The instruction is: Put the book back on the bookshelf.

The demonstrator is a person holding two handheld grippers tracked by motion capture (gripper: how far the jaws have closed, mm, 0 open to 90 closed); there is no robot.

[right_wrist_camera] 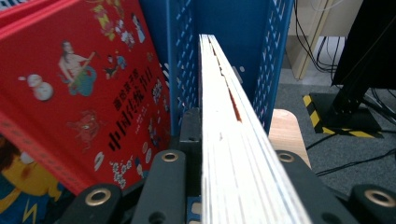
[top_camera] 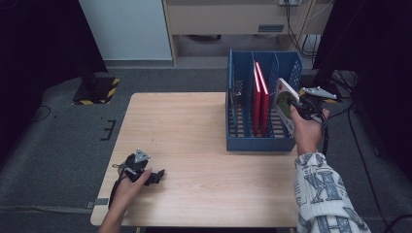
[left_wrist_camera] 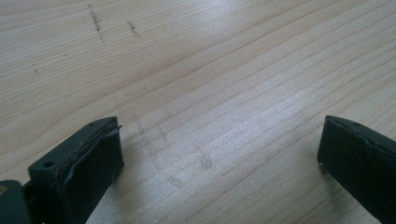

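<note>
Red covers carried the only writing: the nearest red book (right_wrist_camera: 79, 93) in the right gripper view bore a column of dark Chinese characters among small cartoon figures, too blurred to read. A yellow and blue patch showed at its lower corner.

Counted from the high view, one blue file rack (top_camera: 262, 141) stood on the right part of the desk (top_camera: 194, 145), split by dividers into upright compartments. Two red books (top_camera: 260, 99) stood on edge together in a middle compartment, leaning slightly. One further book, the white-and-green book (top_camera: 284, 102), sat tilted at the rack's rightmost compartment, its lower end down in the rack and its upper end held by the right gripper (top_camera: 302, 104).

The jaws of the right gripper were closed on that book: in the right gripper view its white page edges (right_wrist_camera: 229, 154) ran straight up between the two black jaws, pressed from both sides, with the perforated blue divider just to the left and the rack's blue wall to the right.

The left gripper (top_camera: 156, 175) lay low over the near left part of the desk, well apart from the rack. Its jaws stood wide open with nothing but bare wood grain between them, and a few dark scuff marks (left_wrist_camera: 95, 21) showed on the wood.
</note>
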